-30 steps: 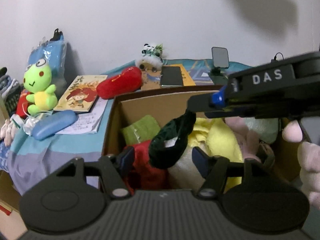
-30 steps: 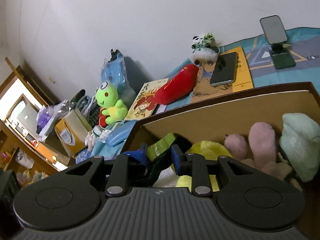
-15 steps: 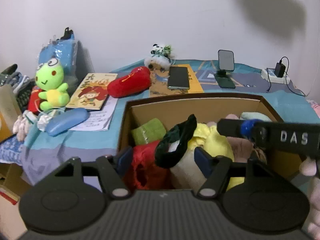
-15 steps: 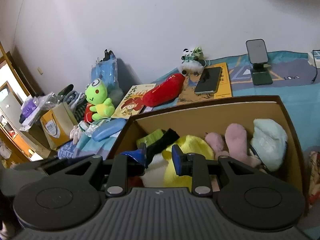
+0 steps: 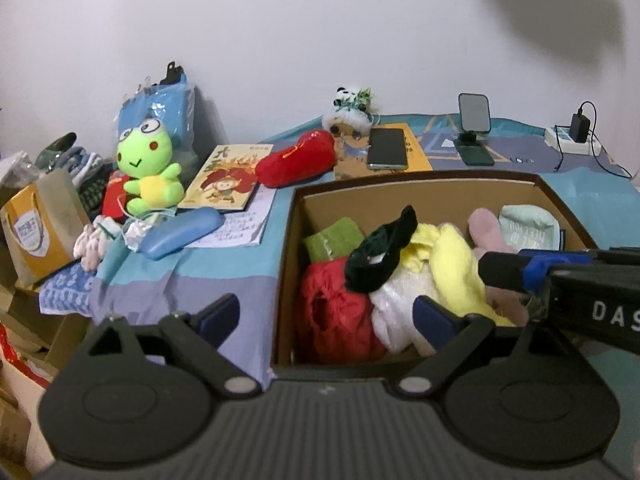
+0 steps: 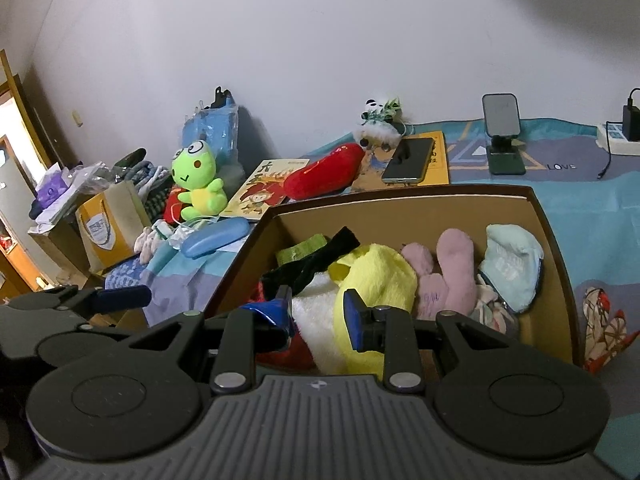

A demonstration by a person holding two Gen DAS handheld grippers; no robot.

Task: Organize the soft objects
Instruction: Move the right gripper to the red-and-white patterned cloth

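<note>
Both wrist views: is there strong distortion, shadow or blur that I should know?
Left wrist view: fisheye bends the cardboard box rim, dark vignette in the corners, a large soft shadow on the wall at upper right. Right wrist view: same curved edges; bright overexposed doorway at left; objects fairly sharp.

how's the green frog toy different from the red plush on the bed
The frog toy sits upright against a blue bag; the red plush lies flat on its side. The frog toy is bright green with a yellow belly, eyes and limbs; the red plush is a plain long red shape with no face in view. The frog toy is nearer the paper bag, the red plush nearer the phone. Both remain outside the cardboard box.
</note>
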